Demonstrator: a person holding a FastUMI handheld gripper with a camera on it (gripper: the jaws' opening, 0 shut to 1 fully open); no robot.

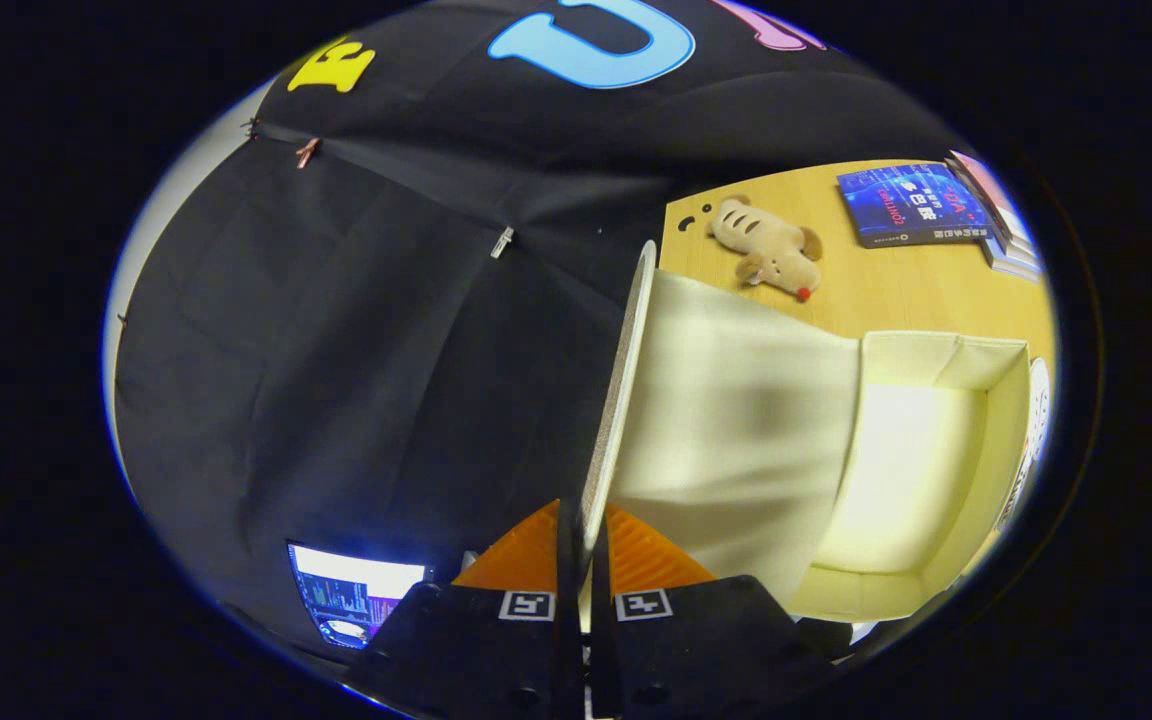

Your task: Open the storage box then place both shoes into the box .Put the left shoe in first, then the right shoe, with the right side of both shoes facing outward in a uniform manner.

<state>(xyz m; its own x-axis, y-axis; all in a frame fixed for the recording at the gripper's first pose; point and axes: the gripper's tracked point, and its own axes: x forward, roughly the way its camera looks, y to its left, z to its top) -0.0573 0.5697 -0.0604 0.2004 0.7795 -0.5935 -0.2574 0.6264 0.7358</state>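
Gripper view shows my claw [581,545] pinched tight on the box lid [626,400], lifted over the open box [1006,400]. If my pinch slips, I think it falls shut.

One box [921,470] w/ one lid [626,390], one plush toy [768,258], one screen [356,592], one table [896,290], approx. three books [914,205] incl. a stack, and one gripper [581,545], its two fingers closed on the lid's edge.
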